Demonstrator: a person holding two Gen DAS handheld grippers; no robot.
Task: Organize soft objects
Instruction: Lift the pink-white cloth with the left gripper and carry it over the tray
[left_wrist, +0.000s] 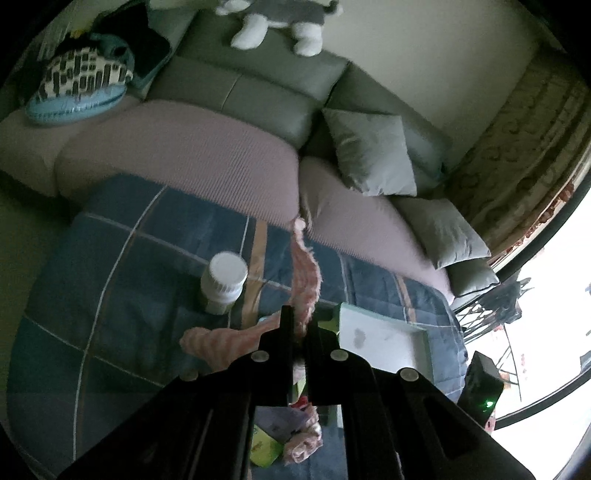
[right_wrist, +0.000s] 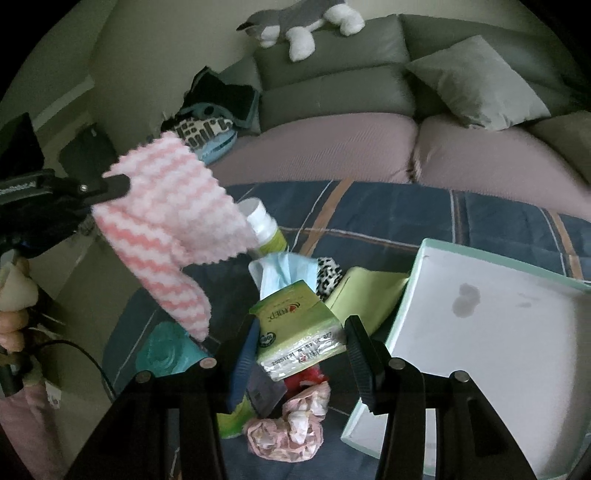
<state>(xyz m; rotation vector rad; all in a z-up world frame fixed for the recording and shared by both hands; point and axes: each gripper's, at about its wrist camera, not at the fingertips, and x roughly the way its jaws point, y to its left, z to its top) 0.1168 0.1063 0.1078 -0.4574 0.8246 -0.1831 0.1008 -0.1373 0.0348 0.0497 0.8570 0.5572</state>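
While the left gripper (right_wrist: 127, 184) pinches the pink striped cloth (right_wrist: 166, 221), which hangs from its tips above the quilt (right_wrist: 406, 218), the right gripper (right_wrist: 301, 332) grips a green tissue pack (right_wrist: 295, 328) between its fingers, with a white tray (right_wrist: 498, 332) just right of it.

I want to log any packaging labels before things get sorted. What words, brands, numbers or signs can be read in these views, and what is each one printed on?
"KIBER" or similar, upside down and uncertain: brand on the green tissue pack between the right tool fingers.
"2025120...": start of a printed code on that pack's clear end; the rest is too blurred.
"100" in a round mark on the pack: uncertain.
White lettering on the left tool body: too blurred.
White-capped bottle: no legible label.
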